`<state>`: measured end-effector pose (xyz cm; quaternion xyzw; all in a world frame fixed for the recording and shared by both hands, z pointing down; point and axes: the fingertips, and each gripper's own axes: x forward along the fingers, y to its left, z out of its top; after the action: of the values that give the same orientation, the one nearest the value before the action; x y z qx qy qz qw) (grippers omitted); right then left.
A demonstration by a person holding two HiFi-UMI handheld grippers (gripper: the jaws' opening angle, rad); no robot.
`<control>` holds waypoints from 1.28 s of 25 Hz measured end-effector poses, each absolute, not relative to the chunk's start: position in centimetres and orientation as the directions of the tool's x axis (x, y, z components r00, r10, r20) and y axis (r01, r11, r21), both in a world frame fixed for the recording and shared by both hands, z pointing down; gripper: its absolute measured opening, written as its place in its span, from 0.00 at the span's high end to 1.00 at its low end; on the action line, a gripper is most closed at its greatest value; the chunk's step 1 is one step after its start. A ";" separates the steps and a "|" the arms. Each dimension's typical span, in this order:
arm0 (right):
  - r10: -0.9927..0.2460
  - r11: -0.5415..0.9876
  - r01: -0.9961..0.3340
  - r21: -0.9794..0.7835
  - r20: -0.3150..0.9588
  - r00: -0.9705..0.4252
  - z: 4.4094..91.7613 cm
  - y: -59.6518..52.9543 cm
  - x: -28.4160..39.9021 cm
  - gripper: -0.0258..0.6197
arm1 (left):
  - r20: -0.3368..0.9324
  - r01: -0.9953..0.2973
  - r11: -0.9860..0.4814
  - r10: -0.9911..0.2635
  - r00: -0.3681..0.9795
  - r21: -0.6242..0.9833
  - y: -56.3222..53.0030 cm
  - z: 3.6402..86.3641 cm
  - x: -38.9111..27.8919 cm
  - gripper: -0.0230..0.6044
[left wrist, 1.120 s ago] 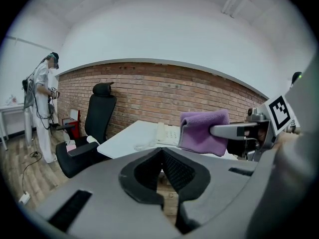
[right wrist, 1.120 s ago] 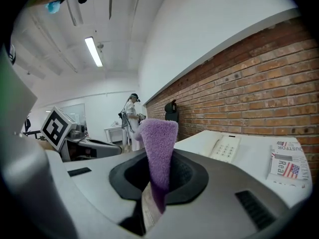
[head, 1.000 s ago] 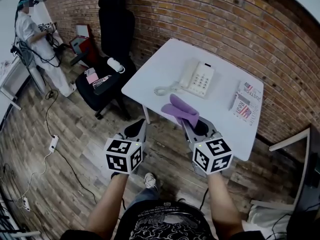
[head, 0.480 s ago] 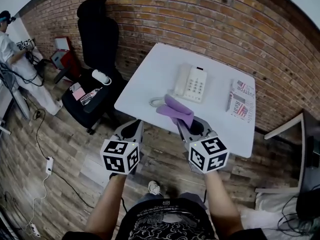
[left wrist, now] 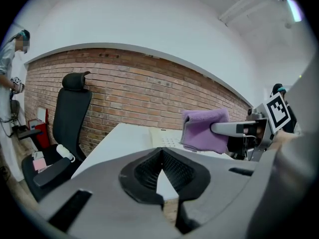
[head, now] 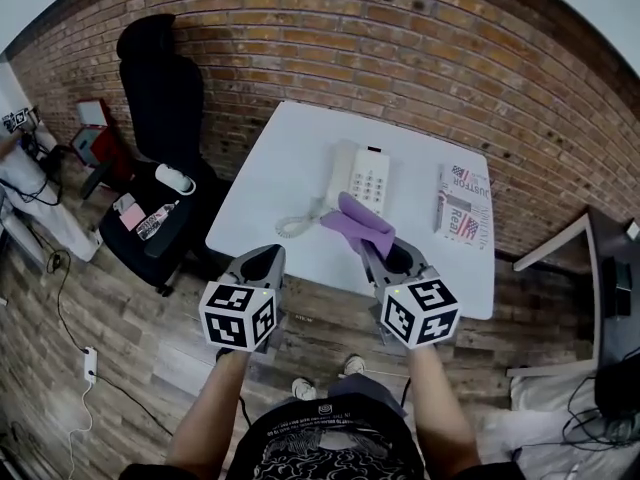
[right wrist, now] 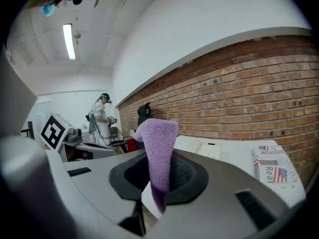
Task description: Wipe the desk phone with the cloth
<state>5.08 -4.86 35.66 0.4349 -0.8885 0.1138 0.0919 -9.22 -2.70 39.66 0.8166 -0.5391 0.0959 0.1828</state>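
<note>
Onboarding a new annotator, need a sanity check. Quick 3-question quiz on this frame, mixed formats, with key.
1. True or false: the left gripper holds the purple cloth.
2. The desk phone sits on: A) a shelf, B) the white table, C) a stool.
3. Fill in: in the head view, the printed packet lies to the desk phone's ____.
Key: 1 false, the right gripper grips it and the left is shut with nothing in it. 2 B. 3 right.

black chair (head: 160, 68) | white table (head: 268, 196) | newspaper (head: 462, 203) on table | brick wall (head: 400, 48)
</note>
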 end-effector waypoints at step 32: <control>-0.824 0.431 -0.883 -0.186 0.318 -0.469 41.0 -30.5 18.5 0.89 | 0.486 -0.886 -0.411 -0.741 0.463 0.216 -26.5 43.8 1.8 0.95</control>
<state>18.51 -30.52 41.03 0.5074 -0.8411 0.1646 0.0898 1.80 -26.53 43.84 0.8248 -0.4931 0.1594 0.2260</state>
